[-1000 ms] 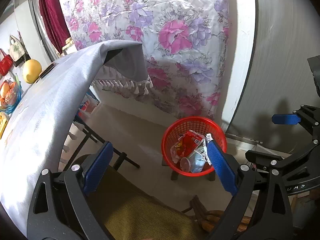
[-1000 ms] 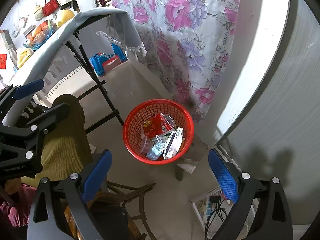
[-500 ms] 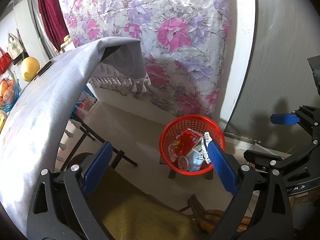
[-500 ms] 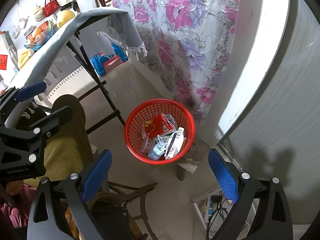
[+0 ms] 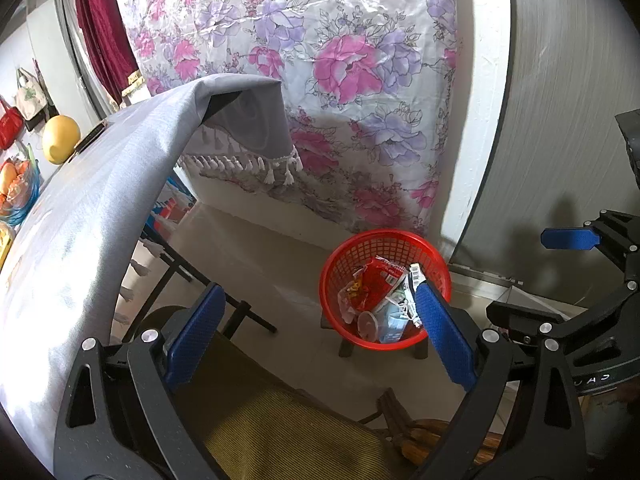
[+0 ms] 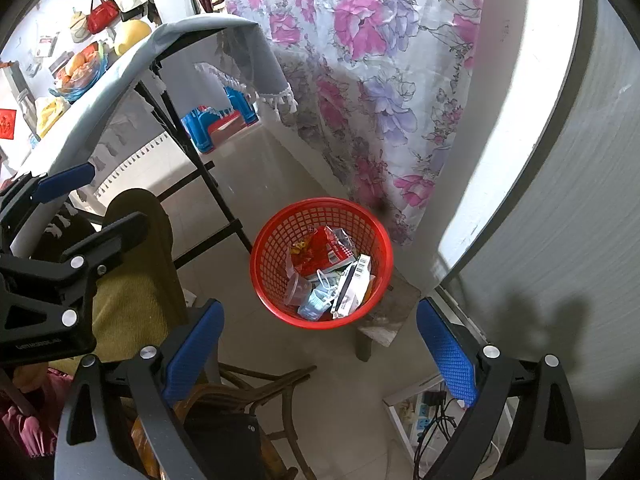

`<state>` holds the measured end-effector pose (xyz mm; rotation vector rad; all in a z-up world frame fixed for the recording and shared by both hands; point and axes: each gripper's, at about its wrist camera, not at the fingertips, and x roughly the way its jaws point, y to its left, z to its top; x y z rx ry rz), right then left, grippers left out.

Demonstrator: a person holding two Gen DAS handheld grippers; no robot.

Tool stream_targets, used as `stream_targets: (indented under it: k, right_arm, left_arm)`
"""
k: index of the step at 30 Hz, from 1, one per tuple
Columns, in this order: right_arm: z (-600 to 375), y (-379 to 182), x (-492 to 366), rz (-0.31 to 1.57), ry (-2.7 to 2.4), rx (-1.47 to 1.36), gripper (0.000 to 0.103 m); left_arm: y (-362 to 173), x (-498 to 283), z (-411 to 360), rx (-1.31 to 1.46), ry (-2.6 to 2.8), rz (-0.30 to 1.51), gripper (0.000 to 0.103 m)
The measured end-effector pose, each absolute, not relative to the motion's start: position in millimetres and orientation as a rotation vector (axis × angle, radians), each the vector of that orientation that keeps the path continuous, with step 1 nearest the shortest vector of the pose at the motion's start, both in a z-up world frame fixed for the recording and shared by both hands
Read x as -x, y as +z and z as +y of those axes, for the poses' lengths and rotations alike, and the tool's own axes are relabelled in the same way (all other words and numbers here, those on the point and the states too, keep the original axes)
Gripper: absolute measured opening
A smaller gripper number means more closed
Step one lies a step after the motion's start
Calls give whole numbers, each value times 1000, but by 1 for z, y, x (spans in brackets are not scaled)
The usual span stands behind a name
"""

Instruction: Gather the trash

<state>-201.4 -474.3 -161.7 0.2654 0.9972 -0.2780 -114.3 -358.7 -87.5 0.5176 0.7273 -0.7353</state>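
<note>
Pulled back a bit vs 1 s ago: in left wrist view basket sits slightly lower and smaller, more of the bench cloth edge showing; right wrist view nearly unchanged. Left gripper (image 5: 316,340) spread wide, nothing between blue pads; same for right gripper (image 6: 318,350), spread and empty. Red basket (image 6: 272,248) on floor ahead of and below both grippers, standing on a small low stool (image 6: 384,316); in left wrist view its right rim partly hidden behind the right-hand pad. Trash already inside basket: red snack wrapper (image 6: 320,252), clear plastic cup (image 6: 298,288), light blue face mask (image 6: 314,304), white packet w/ barcode (image 6: 354,284), piled together toward basket's near side. Bench (image 5: 80,216) w/ grey tasselled cloth off to the left of left gripper, well apart from basket; fruit bowl (image 5: 16,188) and yellow round fruit (image 5: 60,140) far left on it. Floral curtain (image 5: 340,80) beyond basket. Person's olive-trousered leg (image 6: 132,280) left of right gripper, under left gripper. Power strip w/ cables (image 6: 428,420) on floor, just by right gripper's right-hand pad.
</note>
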Motion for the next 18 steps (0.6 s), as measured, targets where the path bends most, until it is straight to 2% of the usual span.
stream_targets:
  k: [18]
  right_arm:
    - [-475,-162,201,998,-276,-275,95]
  left_arm:
    - [-89,112,-358,-517,-737,732,92]
